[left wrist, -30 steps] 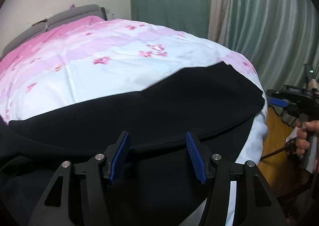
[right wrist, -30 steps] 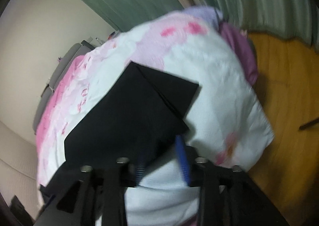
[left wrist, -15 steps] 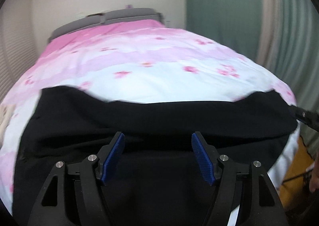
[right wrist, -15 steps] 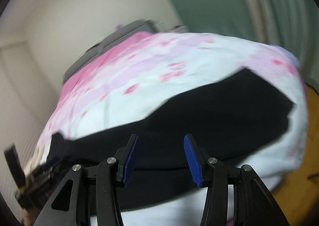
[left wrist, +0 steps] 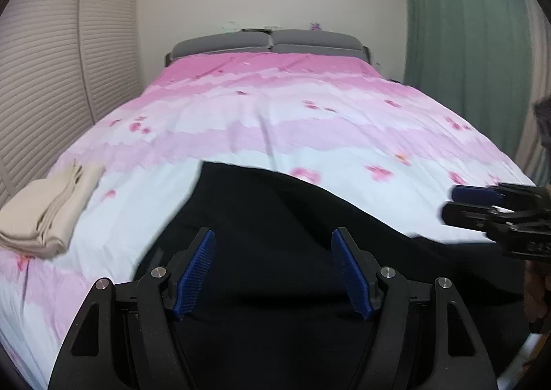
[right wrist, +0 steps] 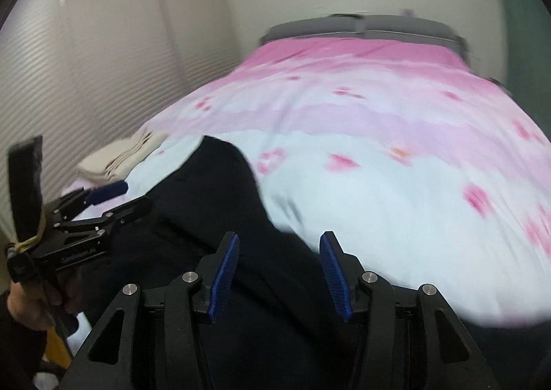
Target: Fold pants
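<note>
Both views swung toward headboard [left wrist: 268,40], left claw [left wrist: 273,267] wider, right claw [right wrist: 277,274] opening, black pants [left wrist: 275,235] ungripped

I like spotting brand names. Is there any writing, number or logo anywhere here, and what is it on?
Pale lettering on the left claw's black body, seen from the right camera: too blurred to read.
Pale marks on the right claw's body, seen from the left camera: perhaps digits, unreadable.
Black pants, bedspread, folded beige cloth: no writing.
</note>
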The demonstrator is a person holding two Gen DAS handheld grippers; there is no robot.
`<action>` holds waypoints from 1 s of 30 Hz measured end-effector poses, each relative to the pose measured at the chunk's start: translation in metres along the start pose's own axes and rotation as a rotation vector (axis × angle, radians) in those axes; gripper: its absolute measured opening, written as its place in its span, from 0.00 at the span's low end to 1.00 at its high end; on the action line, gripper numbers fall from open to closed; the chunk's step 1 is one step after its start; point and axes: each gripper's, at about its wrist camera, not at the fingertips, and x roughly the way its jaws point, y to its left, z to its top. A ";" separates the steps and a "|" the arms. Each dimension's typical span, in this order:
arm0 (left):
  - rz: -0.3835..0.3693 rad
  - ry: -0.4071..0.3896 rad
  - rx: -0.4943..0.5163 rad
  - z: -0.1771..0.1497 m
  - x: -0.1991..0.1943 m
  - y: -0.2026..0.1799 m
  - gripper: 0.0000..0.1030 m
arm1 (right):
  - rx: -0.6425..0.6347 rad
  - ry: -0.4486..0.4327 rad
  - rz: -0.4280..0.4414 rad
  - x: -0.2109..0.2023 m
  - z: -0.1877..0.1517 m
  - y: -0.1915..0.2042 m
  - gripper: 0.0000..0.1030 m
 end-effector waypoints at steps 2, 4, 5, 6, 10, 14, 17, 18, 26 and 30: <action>0.018 -0.005 -0.018 0.010 0.020 0.023 0.68 | -0.042 0.037 0.055 0.040 0.029 0.009 0.49; 0.032 0.003 -0.029 0.017 0.037 0.038 0.68 | -0.058 0.076 0.105 0.075 0.053 0.017 0.51; 0.037 0.009 -0.036 0.019 0.046 0.046 0.68 | -0.068 0.104 0.138 0.098 0.066 0.021 0.51; 0.044 0.017 -0.047 0.022 0.057 0.058 0.68 | -0.081 0.123 0.150 0.115 0.073 0.024 0.51; 0.054 0.036 -0.077 0.025 0.083 0.085 0.68 | -0.113 0.239 0.183 0.193 0.103 0.035 0.51; 0.063 0.047 -0.096 0.021 0.097 0.102 0.68 | -0.099 0.360 0.221 0.258 0.117 0.038 0.51; 0.065 0.058 -0.110 0.018 0.103 0.114 0.68 | -0.113 0.404 0.238 0.283 0.117 0.042 0.22; 0.067 0.060 -0.114 0.017 0.101 0.117 0.68 | -0.111 0.425 0.268 0.289 0.115 0.044 0.06; 0.088 0.010 -0.113 0.012 0.026 0.127 0.68 | -0.273 0.234 0.173 0.226 0.123 0.098 0.06; 0.109 -0.034 -0.116 0.002 -0.035 0.132 0.68 | -0.378 0.103 0.151 0.162 0.116 0.145 0.06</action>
